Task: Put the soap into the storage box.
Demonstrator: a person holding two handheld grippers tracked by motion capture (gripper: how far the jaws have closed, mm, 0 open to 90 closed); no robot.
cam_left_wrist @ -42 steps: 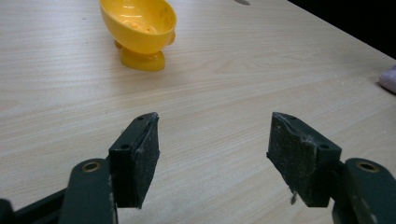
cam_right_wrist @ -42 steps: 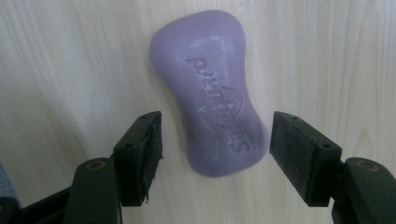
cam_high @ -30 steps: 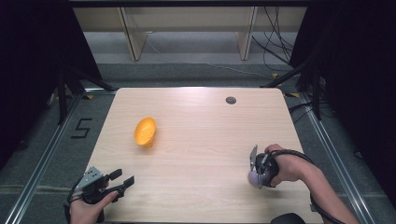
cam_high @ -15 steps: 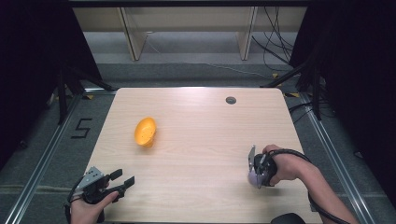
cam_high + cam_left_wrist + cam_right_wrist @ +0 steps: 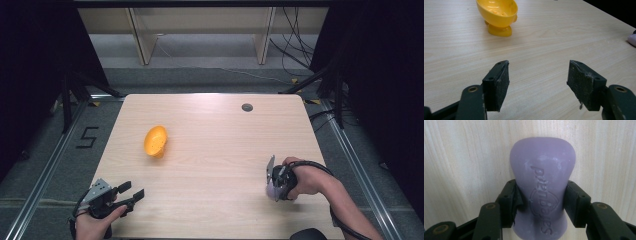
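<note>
1. At the near left corner of the pale wooden table (image 5: pixel 210 130), the left gripper (image 5: pixel 131 194) lies low in the person's hand with its jaws wide apart and nothing between them, well short of anything on the tabletop.
2. Farther up the left half stands a glossy yellow plastic dish on a short foot (image 5: pixel 155 141), shaped like a small boat; the left gripper view looks into its empty bowl (image 5: pixel 497 12).
3. At the near right, the right gripper (image 5: pixel 271 181) points down at the tabletop, its jaws having just been closing, and their pads now press both sides of a smooth lilac soap bar with embossed lettering (image 5: pixel 543 187) that lies flat on the wood.
4. The step in hand looks like the grasp of the soap, just completed; the bar is not lifted yet.
5. The next move probably calls for a steady lift and a carry leftward to the dish, keeping the slippery bar level.
</note>
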